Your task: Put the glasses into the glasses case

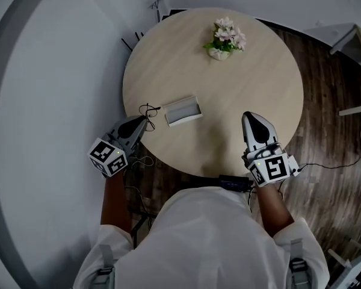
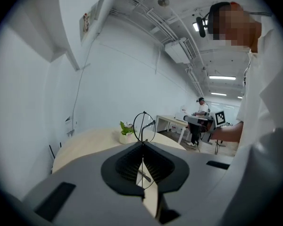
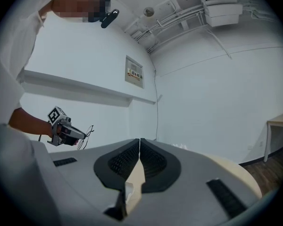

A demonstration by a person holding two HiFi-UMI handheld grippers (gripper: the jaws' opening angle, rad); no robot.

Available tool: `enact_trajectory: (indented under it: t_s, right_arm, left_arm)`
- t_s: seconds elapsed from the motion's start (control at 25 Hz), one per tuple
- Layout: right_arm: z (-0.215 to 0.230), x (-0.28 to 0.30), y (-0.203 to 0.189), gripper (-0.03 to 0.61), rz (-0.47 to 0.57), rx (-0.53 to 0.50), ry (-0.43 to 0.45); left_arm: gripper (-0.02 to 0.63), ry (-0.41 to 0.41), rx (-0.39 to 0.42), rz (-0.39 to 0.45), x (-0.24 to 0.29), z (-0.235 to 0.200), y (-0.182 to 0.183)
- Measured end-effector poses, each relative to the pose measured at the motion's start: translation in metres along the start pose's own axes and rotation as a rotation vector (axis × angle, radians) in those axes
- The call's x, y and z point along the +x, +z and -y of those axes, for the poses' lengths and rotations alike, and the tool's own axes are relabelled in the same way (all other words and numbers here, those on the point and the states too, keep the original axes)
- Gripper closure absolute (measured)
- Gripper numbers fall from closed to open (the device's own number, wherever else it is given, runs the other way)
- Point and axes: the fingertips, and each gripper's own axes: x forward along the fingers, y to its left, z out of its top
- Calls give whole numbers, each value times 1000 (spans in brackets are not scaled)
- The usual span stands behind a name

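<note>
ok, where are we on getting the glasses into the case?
Done: the pickup. The left gripper is shut on the glasses, beside the case.
In hand: only the glasses. The right gripper is shut on nothing.
Left: the case lies open on the table and looks empty, so the glasses have yet to go in and be released.

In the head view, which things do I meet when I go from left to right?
left gripper → glasses → glasses case → potted flowers → right gripper
</note>
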Motion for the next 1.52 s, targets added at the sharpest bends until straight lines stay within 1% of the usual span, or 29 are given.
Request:
enact_trajectory:
  t_s: [0.16, 0.28, 0.4, 0.56, 0.68, 0.76, 0.92, 1.12, 1.28, 1.52]
  right_arm:
    - [5, 7, -8, 554, -21, -2, -33]
    - [4, 7, -11, 554, -47, -8, -94]
    - [6, 6, -7, 554, -62, -22, -184]
    - [14, -4, -13, 554, -67, -13, -338]
    - [12, -17, -24, 554, -89, -8, -430]
    - [6, -27, -29, 554, -104, -6, -480]
    - [3, -38, -39, 554, -120, -4, -561]
    - [-2, -48, -52, 554, -126, 10, -637]
    - [-7, -58, -60, 554, -142, 25, -688]
    - [-6, -70, -63, 554, -146, 17, -731]
  left_arm:
    - [592, -75, 70, -116, 37, -7, 0]
    - [592, -161, 99, -208, 63, -12, -8]
    - [592, -261, 134, -302, 92, -16, -20]
    - [592, -403, 158, -444, 134, -21, -51]
    - [592, -479, 183, -558, 156, -24, -81]
    - [592, -515, 185, -622, 162, -26, -101]
    - [592, -547, 203, -708, 178, -34, -129]
    - [592, -573, 214, -816, 193, -37, -166]
    - [592, -589, 227, -880, 201, -36, -188]
    - [593, -581, 206, -963, 208, -36, -217]
